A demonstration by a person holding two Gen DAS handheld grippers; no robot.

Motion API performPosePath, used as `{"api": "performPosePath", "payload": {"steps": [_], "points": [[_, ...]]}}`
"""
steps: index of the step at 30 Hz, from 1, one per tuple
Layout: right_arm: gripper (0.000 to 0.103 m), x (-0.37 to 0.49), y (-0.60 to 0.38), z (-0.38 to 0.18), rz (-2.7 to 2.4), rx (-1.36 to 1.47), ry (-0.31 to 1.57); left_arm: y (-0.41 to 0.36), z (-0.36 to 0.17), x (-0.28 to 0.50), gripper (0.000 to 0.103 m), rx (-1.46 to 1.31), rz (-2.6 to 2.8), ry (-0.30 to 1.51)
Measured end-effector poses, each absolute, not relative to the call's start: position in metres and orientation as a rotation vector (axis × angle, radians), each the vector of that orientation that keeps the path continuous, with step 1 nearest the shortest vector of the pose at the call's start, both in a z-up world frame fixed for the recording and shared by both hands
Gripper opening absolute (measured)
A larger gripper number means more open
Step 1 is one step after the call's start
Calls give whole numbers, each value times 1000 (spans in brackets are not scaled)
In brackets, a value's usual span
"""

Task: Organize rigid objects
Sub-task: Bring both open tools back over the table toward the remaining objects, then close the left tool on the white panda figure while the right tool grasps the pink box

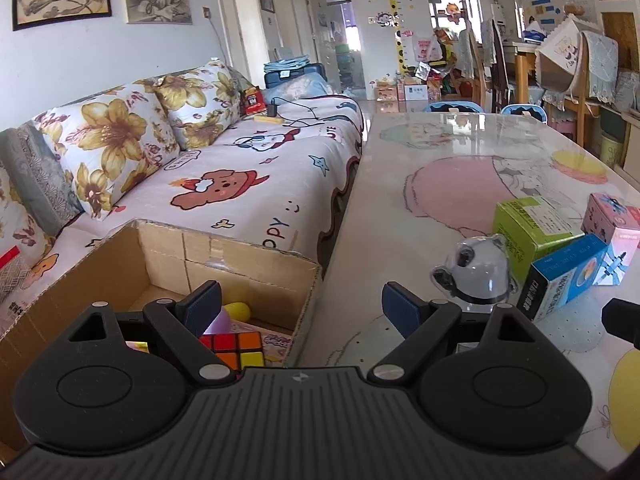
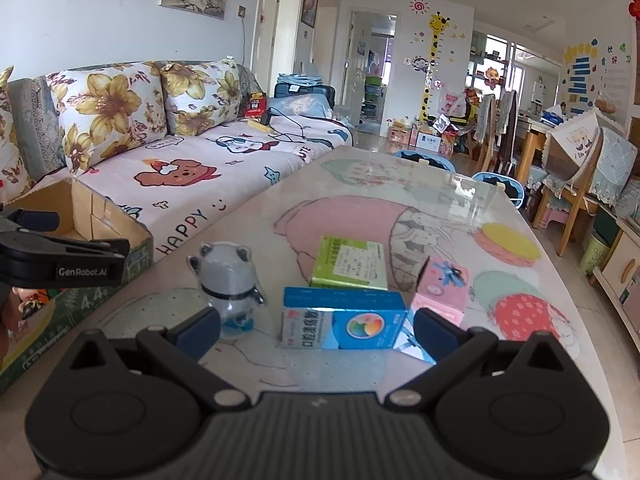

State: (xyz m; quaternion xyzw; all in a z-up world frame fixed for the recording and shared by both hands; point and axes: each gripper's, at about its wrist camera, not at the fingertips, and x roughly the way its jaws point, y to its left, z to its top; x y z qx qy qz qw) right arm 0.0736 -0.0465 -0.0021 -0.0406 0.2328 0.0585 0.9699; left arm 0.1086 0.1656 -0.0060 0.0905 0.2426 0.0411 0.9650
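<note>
The left gripper [image 1: 301, 304] hangs with its jaws spread wide and nothing between them, straddling the near corner of the carton [image 1: 248, 256]. Behind its left finger, inside the carton, lie a colour cube [image 1: 236, 347] and a yellow egg [image 1: 238, 311]. The right gripper [image 2: 316, 326] is likewise released; between its fingertips stands the blue box [image 2: 344, 322], glossy, with a round multicoloured emblem. Just left of that jaw stands the panda bottle [image 2: 230, 280], clear and grey-capped. Beyond the blue box lie a green box [image 2: 348, 262] and a pink box [image 2: 442, 282] on the table [image 2: 400, 216].

A family living room: floral-cushioned sofa [image 2: 168, 152], giraffe height chart [image 2: 434, 60].
</note>
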Motion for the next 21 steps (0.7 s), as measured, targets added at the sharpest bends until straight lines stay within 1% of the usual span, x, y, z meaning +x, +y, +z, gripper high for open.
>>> {"api": "performPosePath", "payload": {"steps": [21], "points": [[102,80,-95,-24,58,-32,533,158,-13,112,103,211,21,523]]}}
